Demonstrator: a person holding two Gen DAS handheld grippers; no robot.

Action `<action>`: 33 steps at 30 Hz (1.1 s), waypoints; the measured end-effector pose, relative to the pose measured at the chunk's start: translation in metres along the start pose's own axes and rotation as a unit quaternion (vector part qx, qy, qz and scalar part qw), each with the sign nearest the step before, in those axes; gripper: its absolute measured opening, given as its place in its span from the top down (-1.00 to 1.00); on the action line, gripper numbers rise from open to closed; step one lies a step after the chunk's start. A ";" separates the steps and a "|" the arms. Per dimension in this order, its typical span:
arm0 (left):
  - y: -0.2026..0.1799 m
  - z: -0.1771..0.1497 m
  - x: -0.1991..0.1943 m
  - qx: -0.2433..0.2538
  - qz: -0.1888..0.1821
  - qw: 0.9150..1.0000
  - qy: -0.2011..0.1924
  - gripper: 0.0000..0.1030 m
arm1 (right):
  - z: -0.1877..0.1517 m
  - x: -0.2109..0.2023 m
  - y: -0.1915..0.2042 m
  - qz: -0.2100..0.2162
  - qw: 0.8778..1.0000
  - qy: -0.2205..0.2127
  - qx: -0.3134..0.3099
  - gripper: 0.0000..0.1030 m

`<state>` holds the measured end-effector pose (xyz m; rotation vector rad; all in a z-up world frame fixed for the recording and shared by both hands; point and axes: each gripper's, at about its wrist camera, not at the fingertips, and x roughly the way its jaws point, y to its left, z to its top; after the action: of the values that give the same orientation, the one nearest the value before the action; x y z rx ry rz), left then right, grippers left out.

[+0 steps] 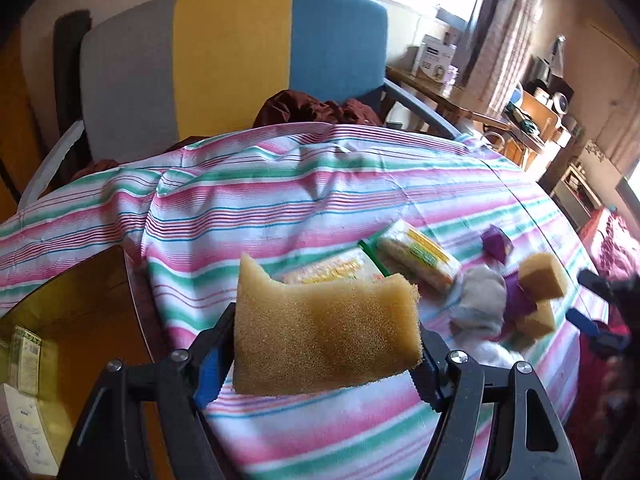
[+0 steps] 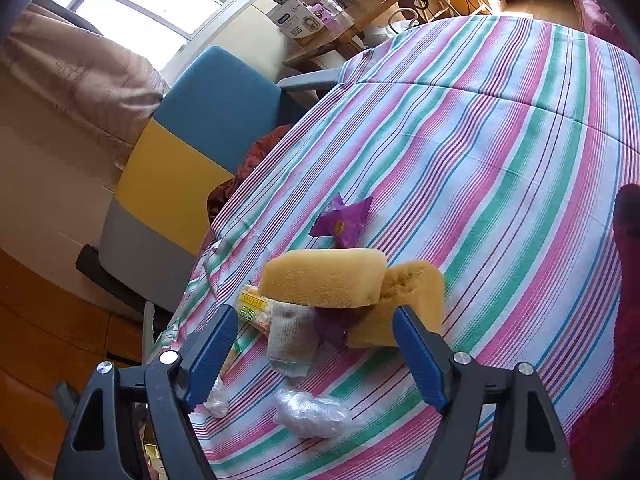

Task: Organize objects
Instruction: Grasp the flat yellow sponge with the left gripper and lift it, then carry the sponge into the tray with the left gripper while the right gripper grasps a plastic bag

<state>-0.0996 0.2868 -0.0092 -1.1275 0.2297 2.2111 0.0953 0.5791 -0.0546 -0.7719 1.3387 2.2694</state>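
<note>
Left hand-held gripper clamped, right hand-held gripper spread wide

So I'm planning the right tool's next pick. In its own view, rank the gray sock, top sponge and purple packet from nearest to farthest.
1. Gray sock, just ahead, between the fingers.
2. Top sponge, behind it, on the pile.
3. Purple packet, farthest, alone on the cloth.

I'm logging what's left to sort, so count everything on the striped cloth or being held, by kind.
Yellow sponges: 3, one in the left fingers
Purple packets: 2
Yellow-green snack packs: 2
Grey cloth bundle: 1
Clear plastic wads: 2
Total: 10
</note>
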 end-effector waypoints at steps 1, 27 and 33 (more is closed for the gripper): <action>-0.006 -0.011 -0.007 0.014 -0.004 1.000 -0.002 -0.47 | 0.000 0.000 0.000 0.000 1.000 0.000 0.001 -0.58; -0.064 -0.141 -0.011 0.139 0.005 0.990 0.007 -0.48 | -0.037 0.036 0.059 0.017 0.979 0.125 -0.162 -0.49; -0.068 -0.142 -0.026 0.144 -0.002 0.989 -0.013 -0.46 | -0.048 0.054 0.064 -0.031 0.966 0.162 -0.200 -0.20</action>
<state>0.0478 0.2684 -0.0684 -0.9388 0.5174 2.1051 0.0288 0.5100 -0.0654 -1.3498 0.9633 2.4714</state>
